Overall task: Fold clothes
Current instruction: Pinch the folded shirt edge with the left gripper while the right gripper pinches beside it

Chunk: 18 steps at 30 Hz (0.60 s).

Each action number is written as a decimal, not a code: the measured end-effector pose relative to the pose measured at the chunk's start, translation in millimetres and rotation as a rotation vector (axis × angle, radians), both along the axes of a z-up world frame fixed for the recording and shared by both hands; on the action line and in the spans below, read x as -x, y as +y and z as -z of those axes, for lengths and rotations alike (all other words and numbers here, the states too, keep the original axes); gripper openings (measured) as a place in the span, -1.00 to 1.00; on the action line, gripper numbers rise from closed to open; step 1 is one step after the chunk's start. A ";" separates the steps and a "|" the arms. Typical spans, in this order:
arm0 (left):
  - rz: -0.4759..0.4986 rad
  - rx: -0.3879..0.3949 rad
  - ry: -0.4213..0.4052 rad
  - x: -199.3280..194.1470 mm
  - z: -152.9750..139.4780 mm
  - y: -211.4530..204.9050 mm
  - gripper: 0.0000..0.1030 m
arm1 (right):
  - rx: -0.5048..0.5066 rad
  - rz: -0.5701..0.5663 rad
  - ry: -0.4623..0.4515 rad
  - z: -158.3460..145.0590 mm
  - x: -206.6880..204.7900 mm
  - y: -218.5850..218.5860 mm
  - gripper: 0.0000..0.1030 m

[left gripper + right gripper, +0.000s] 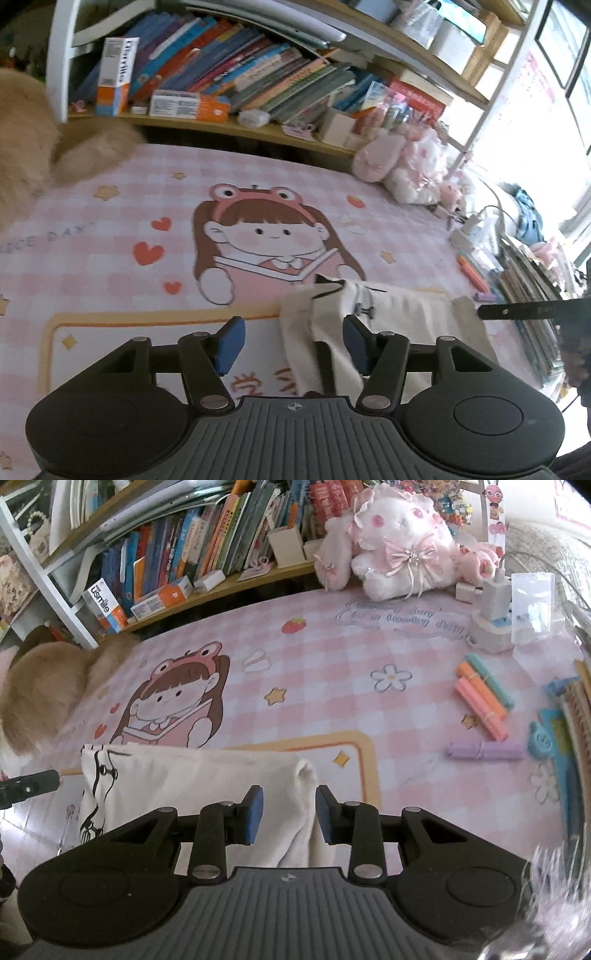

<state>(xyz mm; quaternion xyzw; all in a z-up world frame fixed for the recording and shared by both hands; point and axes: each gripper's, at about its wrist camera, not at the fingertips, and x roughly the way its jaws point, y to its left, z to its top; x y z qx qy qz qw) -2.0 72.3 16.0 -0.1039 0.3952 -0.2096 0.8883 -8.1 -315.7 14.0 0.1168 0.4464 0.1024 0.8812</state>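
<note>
The left tongs (293, 343) stand spread, the cream garment (369, 314) draped over the right pad and hanging between the pads, with no pinch that I can see. The right tongs (289, 814) stand narrower, a fold of that cloth between their pads, though whether they press it I cannot tell. The garment lies on the pink checked table cover (332, 686), probably being doubled over. Highlighters (484, 698) lie to the right, a plush rabbit (391, 546) beyond.

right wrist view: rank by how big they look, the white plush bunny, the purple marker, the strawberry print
1. white plush bunny
2. purple marker
3. strawberry print
The marker lies nearer the camera, so its lead over the strawberry is unsure.
</note>
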 end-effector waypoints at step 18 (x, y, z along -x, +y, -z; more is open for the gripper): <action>-0.113 0.297 0.213 -42.9 50.4 -2.3 -0.88 | 0.039 0.072 0.047 35.5 -7.0 9.6 -0.75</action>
